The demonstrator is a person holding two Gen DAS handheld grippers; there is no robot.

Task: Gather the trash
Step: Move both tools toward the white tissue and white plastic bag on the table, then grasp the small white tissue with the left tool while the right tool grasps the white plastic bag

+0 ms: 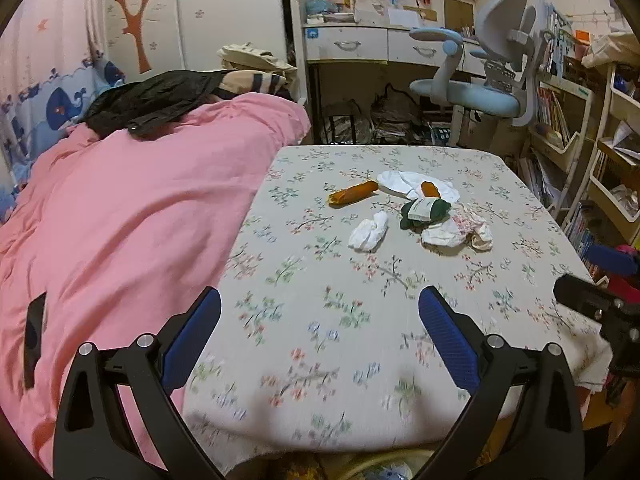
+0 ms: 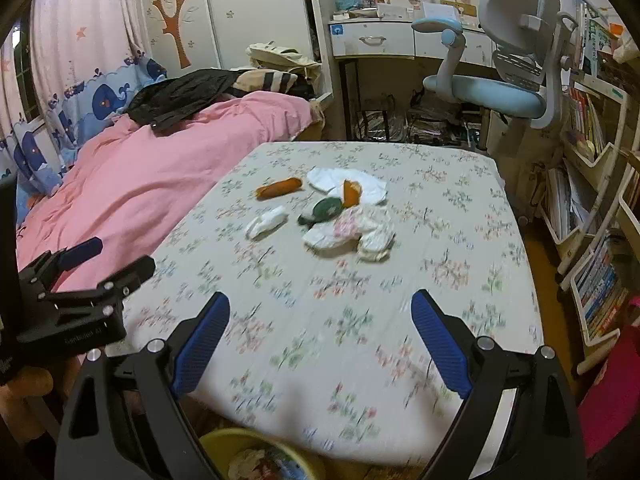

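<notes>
Trash lies in a cluster toward the far half of the floral-cloth table (image 1: 320,360): an orange wrapper (image 1: 353,193), a white paper (image 1: 400,182) with an orange piece (image 1: 430,189) on it, a green packet (image 1: 424,212), a crumpled white tissue (image 1: 369,232) and a white-pink wrapper (image 1: 458,232). My left gripper (image 1: 320,292) hangs open over the near part of the table, nothing between its blue pads. The right gripper (image 2: 320,296) is also open and empty, well short of the same cluster (image 2: 328,208). A yellow bin (image 2: 218,440) with rubbish inside sits below the table's near edge.
A bed with a pink quilt (image 1: 140,200) and black jacket (image 1: 152,100) adjoins the table's left side. A blue-grey desk chair (image 1: 480,92) and a desk (image 1: 360,44) stand behind the table. Bookshelves (image 2: 592,240) line the right.
</notes>
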